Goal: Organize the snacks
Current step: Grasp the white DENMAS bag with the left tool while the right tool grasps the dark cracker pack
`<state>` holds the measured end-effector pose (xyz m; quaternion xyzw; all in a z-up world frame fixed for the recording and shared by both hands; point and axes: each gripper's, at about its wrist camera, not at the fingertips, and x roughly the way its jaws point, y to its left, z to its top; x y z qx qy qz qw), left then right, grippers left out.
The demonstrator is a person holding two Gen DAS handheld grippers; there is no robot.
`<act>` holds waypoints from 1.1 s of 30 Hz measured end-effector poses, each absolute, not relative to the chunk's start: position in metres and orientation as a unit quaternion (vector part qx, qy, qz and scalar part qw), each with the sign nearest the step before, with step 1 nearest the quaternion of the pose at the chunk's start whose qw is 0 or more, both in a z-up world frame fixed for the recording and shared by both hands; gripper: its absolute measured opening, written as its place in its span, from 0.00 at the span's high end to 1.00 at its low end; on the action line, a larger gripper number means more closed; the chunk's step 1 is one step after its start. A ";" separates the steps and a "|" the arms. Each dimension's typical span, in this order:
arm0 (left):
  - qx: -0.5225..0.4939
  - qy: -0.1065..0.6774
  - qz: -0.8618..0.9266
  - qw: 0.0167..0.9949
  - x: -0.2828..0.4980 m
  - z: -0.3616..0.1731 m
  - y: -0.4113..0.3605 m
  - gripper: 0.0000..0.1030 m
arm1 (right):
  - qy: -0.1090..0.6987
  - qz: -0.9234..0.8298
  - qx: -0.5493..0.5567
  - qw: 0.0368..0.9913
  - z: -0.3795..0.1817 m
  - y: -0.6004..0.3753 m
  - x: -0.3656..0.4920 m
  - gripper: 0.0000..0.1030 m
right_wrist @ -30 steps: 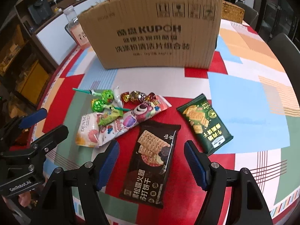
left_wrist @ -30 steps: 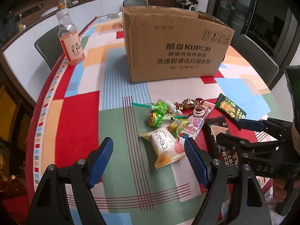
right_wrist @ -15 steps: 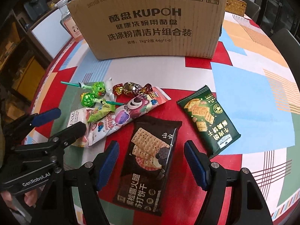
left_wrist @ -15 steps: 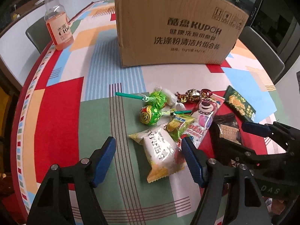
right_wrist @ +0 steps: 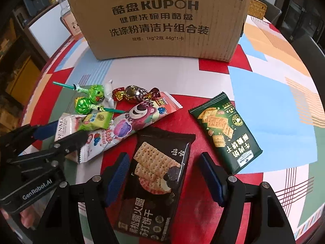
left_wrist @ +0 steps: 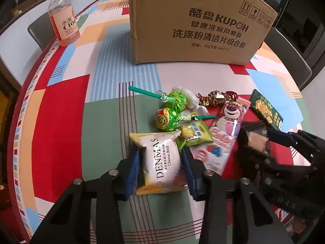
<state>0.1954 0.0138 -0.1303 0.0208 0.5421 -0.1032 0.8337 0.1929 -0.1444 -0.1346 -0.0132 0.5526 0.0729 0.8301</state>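
My left gripper (left_wrist: 161, 169) is shut on a white and yellow Denmas cheese ball packet (left_wrist: 162, 160) that lies on the table. My right gripper (right_wrist: 164, 174) is open, its fingers either side of a black cracker packet (right_wrist: 154, 179). A pink bear sweet packet (right_wrist: 132, 126), two green lollipops (right_wrist: 89, 97), foil-wrapped chocolates (right_wrist: 134, 94), a small green sachet (right_wrist: 97, 120) and a dark green cracker packet (right_wrist: 223, 130) lie in front. A brown cardboard box (right_wrist: 162, 18) stands behind them.
A bottle of orange drink (left_wrist: 63, 18) stands at the far left table edge. The round table (left_wrist: 61, 105) has a colourful patterned cloth. Grey chairs (left_wrist: 288, 52) stand around it. The right gripper shows in the left wrist view (left_wrist: 284, 154).
My left gripper has moved forward and closed its fingers on the cheese ball packet. My right gripper has moved forward over the black cracker packet, still open.
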 end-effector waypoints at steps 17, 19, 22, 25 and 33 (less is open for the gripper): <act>0.012 0.524 -0.096 0.846 0.165 -0.111 0.019 0.70 | 0.530 0.073 -0.001 0.845 -0.116 -0.161 0.180 0.48; 0.008 0.516 -0.099 0.851 0.162 -0.103 0.020 0.70 | 0.522 0.076 -0.005 0.850 -0.109 -0.160 0.177 0.48; 0.005 0.503 -0.103 0.858 0.159 -0.090 0.020 0.70 | 0.512 0.082 -0.007 0.855 -0.102 -0.155 0.174 0.49; 0.005 0.489 -0.108 0.865 0.157 -0.079 0.017 0.70 | 0.500 0.085 -0.008 0.862 -0.093 -0.155 0.170 0.50; 0.011 0.456 -0.123 0.881 0.153 -0.054 0.007 0.70 | 0.466 0.087 0.006 0.880 -0.067 -0.167 0.159 0.50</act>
